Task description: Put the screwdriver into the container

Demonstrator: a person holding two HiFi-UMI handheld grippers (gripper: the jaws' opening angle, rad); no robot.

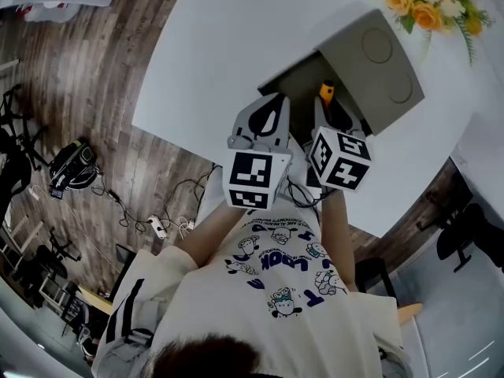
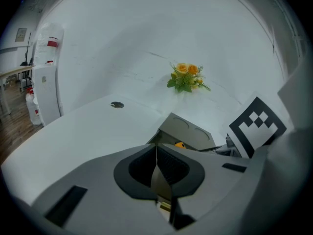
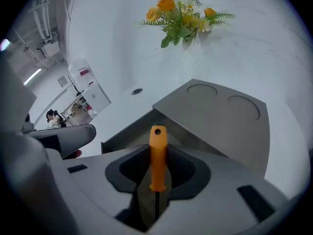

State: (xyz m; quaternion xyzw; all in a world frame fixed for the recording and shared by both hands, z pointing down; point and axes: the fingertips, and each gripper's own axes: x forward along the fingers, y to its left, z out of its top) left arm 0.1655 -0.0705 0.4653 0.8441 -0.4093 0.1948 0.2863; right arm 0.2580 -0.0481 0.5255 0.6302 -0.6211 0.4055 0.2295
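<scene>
Just over open grey container (image 3: 128, 133), pinching orange-handled screwdriver (image 3: 157, 153) in right gripper (image 3: 157, 166), handle aimed at the opening, likely for lowering in; left gripper (image 2: 156, 150) pressed together, empty, parked alongside, probably keeping clear.

Illumination is bright, even and diffuse, coming from overhead; a ceiling strip light (image 3: 32, 75) shows at far left in the right gripper view. The white table (image 1: 236, 46) runs close to overexposed, without hard glare. Soft shadow lies inside the open container (image 1: 303, 89). Heavy fisheye bending affects all three views; the floor (image 1: 71, 77) curves at the head view's edges. Both gripper views vignette to black at the corners, and their nearest foreground is soft.
</scene>
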